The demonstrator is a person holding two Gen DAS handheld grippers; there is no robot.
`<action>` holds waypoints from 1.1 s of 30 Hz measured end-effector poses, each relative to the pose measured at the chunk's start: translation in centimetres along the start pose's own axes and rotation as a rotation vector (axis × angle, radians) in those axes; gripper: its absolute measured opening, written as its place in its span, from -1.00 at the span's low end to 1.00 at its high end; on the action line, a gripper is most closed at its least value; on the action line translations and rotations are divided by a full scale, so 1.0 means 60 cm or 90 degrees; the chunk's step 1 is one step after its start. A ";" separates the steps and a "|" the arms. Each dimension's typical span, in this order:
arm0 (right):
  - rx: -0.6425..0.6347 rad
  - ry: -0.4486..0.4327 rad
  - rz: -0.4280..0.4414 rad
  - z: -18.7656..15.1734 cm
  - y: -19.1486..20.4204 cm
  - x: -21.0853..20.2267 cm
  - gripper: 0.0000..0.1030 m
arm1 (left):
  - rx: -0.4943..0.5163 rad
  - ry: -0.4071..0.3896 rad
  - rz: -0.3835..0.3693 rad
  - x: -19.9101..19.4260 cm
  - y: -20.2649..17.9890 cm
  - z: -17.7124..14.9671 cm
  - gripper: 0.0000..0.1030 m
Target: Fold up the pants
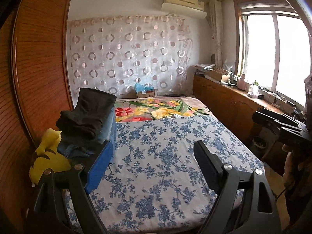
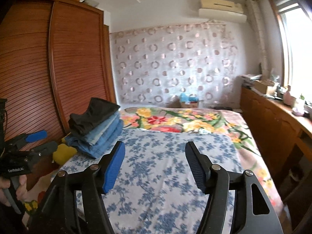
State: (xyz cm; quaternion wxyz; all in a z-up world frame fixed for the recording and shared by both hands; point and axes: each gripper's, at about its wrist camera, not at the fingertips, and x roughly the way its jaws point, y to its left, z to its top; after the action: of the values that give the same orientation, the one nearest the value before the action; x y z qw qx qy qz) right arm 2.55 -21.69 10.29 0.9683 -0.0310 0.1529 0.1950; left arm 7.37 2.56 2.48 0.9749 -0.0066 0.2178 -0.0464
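A stack of folded pants (image 1: 87, 124) lies at the left edge of the bed, black pair on top, blue jeans beneath; it also shows in the right wrist view (image 2: 97, 128). My left gripper (image 1: 154, 161) is open and empty above the blue-flowered sheet (image 1: 165, 156), with the stack just left of its left finger. My right gripper (image 2: 155, 161) is open and empty above the same sheet (image 2: 165, 175), the stack ahead to its left. The left gripper also shows in the right wrist view (image 2: 42, 140), open. The right gripper's body shows at the right edge of the left wrist view (image 1: 280, 124).
A yellow plush toy (image 1: 48, 156) sits beside the stack. A wooden louvred wardrobe (image 1: 39, 68) stands close on the left. A floral blanket (image 1: 156, 109) covers the far bed. A low wooden cabinet (image 1: 234, 101) with clutter runs under the window on the right.
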 end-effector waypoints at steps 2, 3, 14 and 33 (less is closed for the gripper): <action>0.004 -0.004 -0.015 -0.003 0.010 -0.019 0.32 | 0.002 -0.006 0.002 -0.011 -0.010 0.001 0.65; 0.006 -0.007 -0.018 -0.006 0.016 -0.029 0.35 | 0.003 -0.010 0.004 -0.016 -0.015 0.001 0.65; 0.027 -0.014 -0.049 -0.024 0.066 -0.070 0.46 | 0.010 -0.023 0.024 -0.048 -0.043 -0.003 0.65; 0.031 -0.010 -0.050 -0.032 0.033 -0.070 0.47 | 0.012 -0.021 0.030 -0.047 -0.054 -0.010 0.65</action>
State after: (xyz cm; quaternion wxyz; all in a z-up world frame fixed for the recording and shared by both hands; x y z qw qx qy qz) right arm -2.42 -21.65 9.77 0.9769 -0.0119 0.1487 0.1531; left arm 4.28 -0.38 3.22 0.9792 0.0070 0.2011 -0.0253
